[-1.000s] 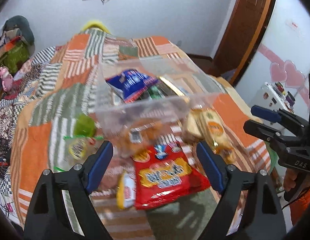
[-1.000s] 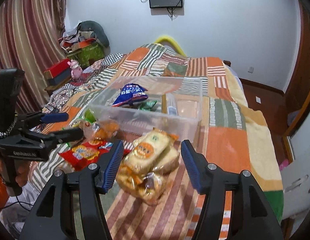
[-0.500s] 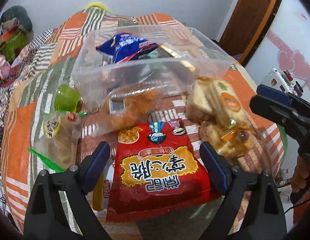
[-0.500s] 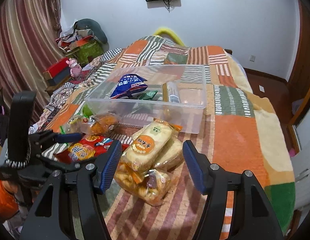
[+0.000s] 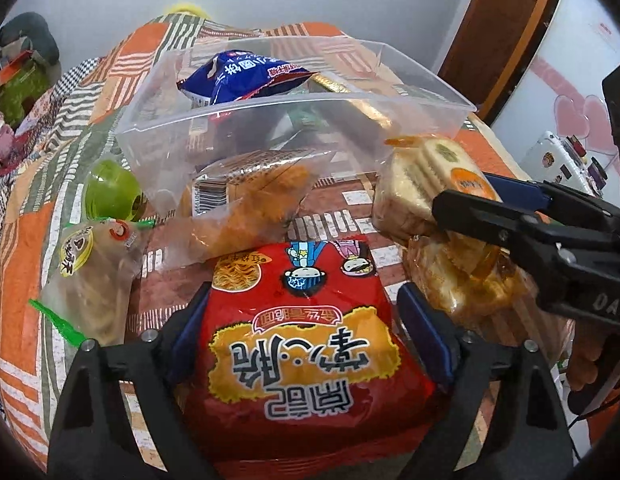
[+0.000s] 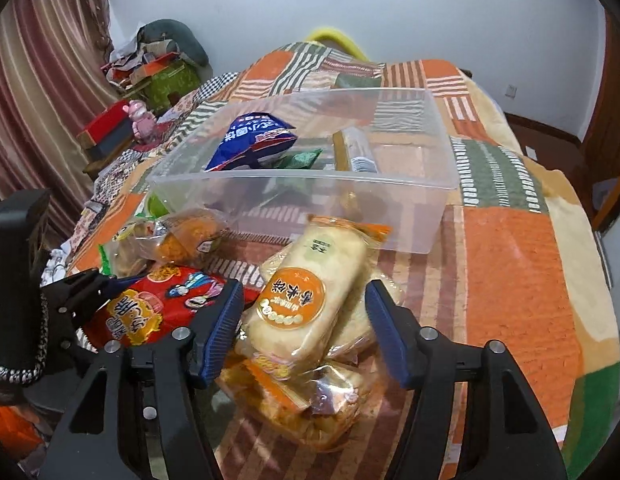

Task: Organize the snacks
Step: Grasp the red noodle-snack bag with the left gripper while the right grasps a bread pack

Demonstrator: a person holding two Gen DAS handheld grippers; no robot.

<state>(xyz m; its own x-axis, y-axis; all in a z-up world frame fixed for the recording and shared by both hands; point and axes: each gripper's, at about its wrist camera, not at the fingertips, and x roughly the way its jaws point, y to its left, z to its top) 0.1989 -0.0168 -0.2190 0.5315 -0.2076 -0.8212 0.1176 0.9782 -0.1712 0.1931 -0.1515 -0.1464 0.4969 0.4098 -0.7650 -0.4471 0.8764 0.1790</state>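
Note:
A clear plastic bin (image 5: 410, 92) (image 6: 438, 184) stands on the bed and holds a blue snack bag (image 5: 246, 76) (image 6: 254, 140). My left gripper (image 5: 306, 320) is open with its fingers on either side of a red noodle-snack bag (image 5: 306, 344) (image 6: 158, 304) lying in front of the bin. My right gripper (image 6: 306, 320) is open around a pack of rice crackers (image 6: 314, 292) (image 5: 422, 184) that lies on more wrapped packs (image 6: 310, 400). It also shows in the left wrist view (image 5: 490, 204).
A clear bag of orange snacks (image 5: 250, 208) (image 6: 186, 236) leans at the bin's front. A green cup (image 5: 110, 196) and a green-edged snack bag (image 5: 90, 280) lie to the left. The patchwork bedspread (image 6: 510, 264) lies bare to the right. Clutter (image 6: 150, 76) lines the left wall.
Both grippers have moved down and forward. The left now straddles the red bag; the right now straddles the rice cracker pack. Both stay open.

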